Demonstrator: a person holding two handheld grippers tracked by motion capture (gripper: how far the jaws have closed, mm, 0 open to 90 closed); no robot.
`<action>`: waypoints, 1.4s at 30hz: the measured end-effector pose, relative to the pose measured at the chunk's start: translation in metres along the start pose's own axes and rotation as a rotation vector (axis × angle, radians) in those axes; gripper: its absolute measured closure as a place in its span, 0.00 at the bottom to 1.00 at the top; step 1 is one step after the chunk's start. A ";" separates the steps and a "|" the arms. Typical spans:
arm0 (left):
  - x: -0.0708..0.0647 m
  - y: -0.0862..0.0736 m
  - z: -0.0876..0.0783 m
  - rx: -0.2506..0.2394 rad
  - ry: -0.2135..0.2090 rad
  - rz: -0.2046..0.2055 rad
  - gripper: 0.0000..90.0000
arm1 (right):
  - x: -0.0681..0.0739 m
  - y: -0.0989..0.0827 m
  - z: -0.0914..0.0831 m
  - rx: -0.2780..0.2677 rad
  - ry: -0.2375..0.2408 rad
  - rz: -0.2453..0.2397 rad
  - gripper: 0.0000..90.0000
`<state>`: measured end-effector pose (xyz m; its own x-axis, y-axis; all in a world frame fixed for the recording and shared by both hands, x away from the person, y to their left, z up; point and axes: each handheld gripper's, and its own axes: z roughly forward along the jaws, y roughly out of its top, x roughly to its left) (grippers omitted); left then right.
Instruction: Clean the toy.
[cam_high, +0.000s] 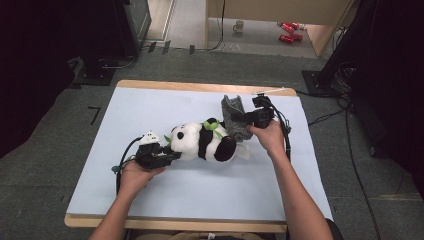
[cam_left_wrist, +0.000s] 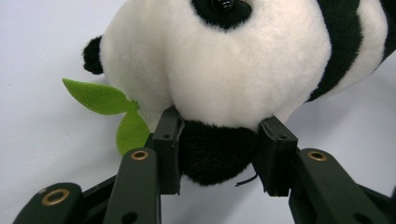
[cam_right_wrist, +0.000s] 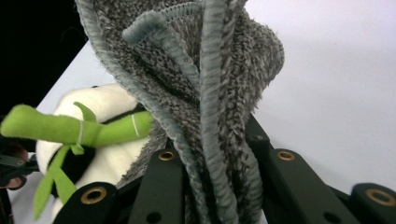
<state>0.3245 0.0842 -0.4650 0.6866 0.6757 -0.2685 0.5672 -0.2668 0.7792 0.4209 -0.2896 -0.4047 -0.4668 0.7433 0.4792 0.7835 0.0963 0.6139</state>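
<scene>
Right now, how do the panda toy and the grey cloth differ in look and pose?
The panda toy is plump, black and white, and lies on the table; the grey cloth is thin, speckled, folded and stands up. The left gripper grips the panda's black ear; the right gripper pinches the cloth. Both are soft.

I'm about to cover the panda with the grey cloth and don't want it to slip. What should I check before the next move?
1. Left tool clamped on the panda: ok, its pads press a black part of the plush below the white face.
2. Right tool shut on the grey cloth: ok, bunched folds sit between the jaws.
3. Cloth spread out flat: not ok, it stands bunched and folded.
4. Cloth over the panda: not ok, it is at the panda's far end, beside the green bamboo stalk.
5. Panda fully on the white mat: ok.
6. Cloth free of the stalk: cannot tell.
</scene>
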 end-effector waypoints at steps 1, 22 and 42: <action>0.000 0.001 0.000 0.003 -0.002 -0.001 0.65 | -0.002 -0.002 0.000 0.004 -0.001 0.004 0.84; 0.010 0.011 0.001 0.033 -0.044 -0.040 0.64 | -0.014 -0.026 -0.041 -0.036 -0.075 0.032 0.85; 0.001 0.005 0.001 0.015 0.005 -0.007 0.64 | 0.034 -0.004 -0.009 -0.016 0.093 -0.112 0.85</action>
<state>0.3286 0.0824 -0.4618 0.6803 0.6812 -0.2707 0.5786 -0.2723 0.7688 0.3986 -0.2711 -0.3848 -0.5875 0.6639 0.4626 0.7182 0.1644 0.6761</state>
